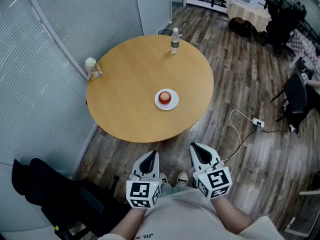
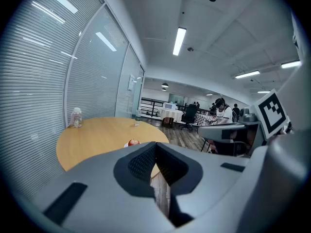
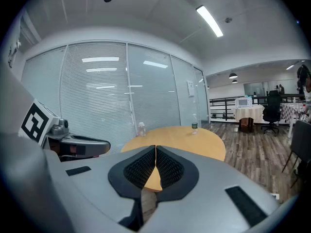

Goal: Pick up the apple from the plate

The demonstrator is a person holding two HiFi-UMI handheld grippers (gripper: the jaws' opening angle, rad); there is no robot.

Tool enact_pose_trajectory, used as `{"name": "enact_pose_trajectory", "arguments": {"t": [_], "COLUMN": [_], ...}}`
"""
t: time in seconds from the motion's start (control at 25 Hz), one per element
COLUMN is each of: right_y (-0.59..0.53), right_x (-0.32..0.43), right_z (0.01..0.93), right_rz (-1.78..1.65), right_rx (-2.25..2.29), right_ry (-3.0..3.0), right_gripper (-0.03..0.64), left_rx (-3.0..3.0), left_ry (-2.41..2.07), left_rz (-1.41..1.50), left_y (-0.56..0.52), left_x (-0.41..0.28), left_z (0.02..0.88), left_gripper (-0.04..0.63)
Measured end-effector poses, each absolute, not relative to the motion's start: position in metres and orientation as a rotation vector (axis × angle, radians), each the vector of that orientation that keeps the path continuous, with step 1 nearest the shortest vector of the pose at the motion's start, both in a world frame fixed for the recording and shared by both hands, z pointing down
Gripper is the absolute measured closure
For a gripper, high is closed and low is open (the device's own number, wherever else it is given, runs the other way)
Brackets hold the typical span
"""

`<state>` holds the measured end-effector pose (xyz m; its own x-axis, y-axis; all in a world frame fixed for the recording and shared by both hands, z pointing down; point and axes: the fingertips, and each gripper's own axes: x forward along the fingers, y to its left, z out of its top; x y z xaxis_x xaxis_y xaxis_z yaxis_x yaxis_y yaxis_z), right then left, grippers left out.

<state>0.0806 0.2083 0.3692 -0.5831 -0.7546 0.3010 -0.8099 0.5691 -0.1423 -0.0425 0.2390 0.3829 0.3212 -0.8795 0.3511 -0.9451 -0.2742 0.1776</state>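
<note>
A person stands back from a round wooden counter (image 1: 125,99), with the left tool (image 1: 151,155) and the right tool (image 1: 196,147) side by side close to the body. Both are tipped slightly downward toward the counter's near edge and are well short of it. Both tools are clenched, pads pressed together with nothing between them. The hands carrying them are hidden under the marker cubes, and only the toes of a pair of shoes (image 1: 173,178) show between the tools on the plank floor (image 1: 235,84).

The apple (image 1: 165,97) sits in the middle of a small white plate (image 1: 173,104), right of the counter's centre and well apart from both tools. It is too small to tell which way its stem points, and it shows no long axis. In the left gripper view, the tool's body cuts off the lower part of the apple. A bottle (image 1: 174,40) stands at the far edge and a jar (image 1: 92,68) at the left edge.
</note>
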Motion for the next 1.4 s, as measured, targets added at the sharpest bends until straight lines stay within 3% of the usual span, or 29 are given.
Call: {"name": "enact_pose_trajectory", "arguments": {"t": [1.4], "right_y": [0.169], "right_x": [0.116], "right_z": [0.405], "right_rz": [0.467], "right_rx": [1.246], "right_ry": [-2.584], "right_gripper": [0.584], "left_rx": [2.201], "left_ry": [-1.619], "left_rz": [0.275], "left_y": [0.199], "left_x": [-0.008], "left_z": [0.404], "left_gripper": [0.592]}}
